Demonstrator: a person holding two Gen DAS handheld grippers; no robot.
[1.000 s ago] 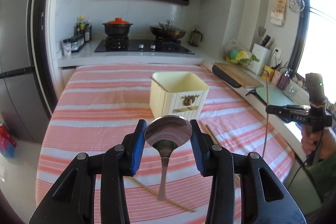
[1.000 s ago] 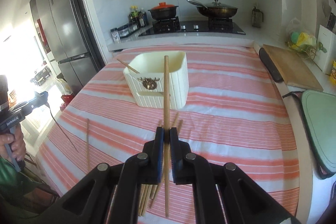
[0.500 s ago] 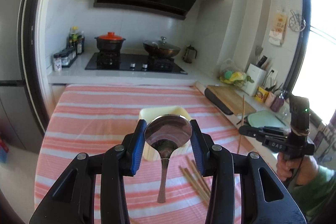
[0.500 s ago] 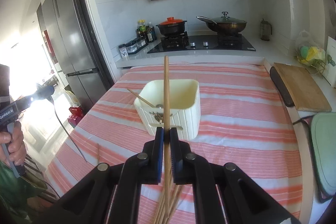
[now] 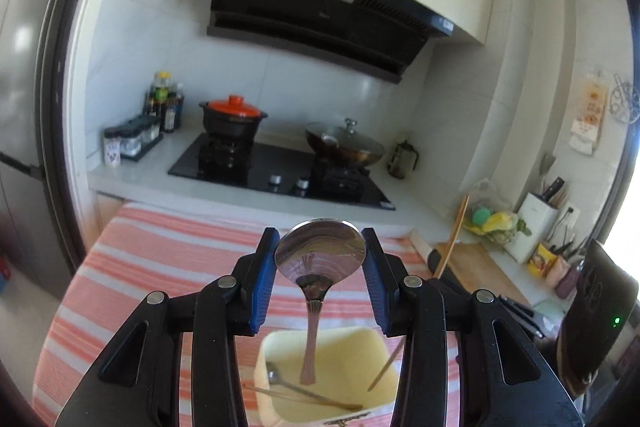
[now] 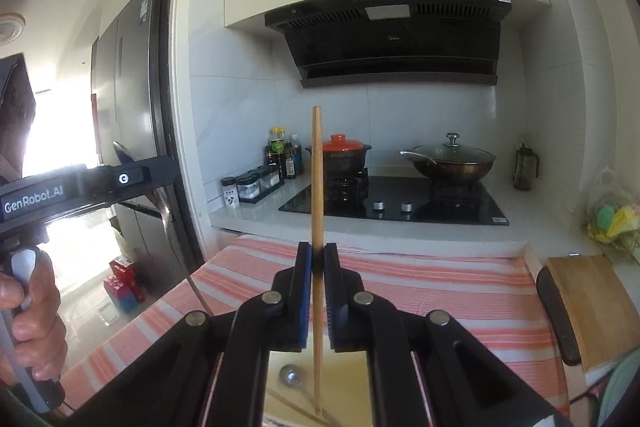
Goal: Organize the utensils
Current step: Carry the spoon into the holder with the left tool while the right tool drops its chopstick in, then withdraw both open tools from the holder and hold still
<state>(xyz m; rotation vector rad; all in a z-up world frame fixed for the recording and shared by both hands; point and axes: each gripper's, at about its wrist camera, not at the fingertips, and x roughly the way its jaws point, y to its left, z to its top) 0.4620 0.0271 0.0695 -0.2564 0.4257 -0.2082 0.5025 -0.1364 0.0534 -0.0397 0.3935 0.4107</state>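
Note:
My left gripper [image 5: 320, 255] is shut on the bowl of a metal spoon [image 5: 320, 253], whose handle hangs down over the cream utensil box [image 5: 336, 367]. Inside the box lie a small spoon [image 5: 276, 379] and a chopstick [image 5: 304, 397]. My right gripper [image 6: 318, 263] is shut on a wooden chopstick [image 6: 317, 187] held upright, its lower end reaching into the cream box [image 6: 348, 379] just below the fingers. In the left wrist view that chopstick [image 5: 452, 239] rises at the right, with its tip inside the box. The right device [image 5: 592, 319] stands close at the right edge.
The box sits on a table with a pink striped cloth [image 5: 168, 259]. Behind it runs a counter with a black hob [image 5: 280, 171], a red-lidded pot [image 5: 234, 115] and a lidded wok [image 5: 344, 147]. A wooden cutting board [image 6: 588, 299] lies at the right; a hand [image 6: 32, 315] holds the left device.
Both grippers have moved forward and up over the cream box. The spoon handle and the chopstick's lower end now hang at its opening. The loose chopsticks on the cloth have left view.

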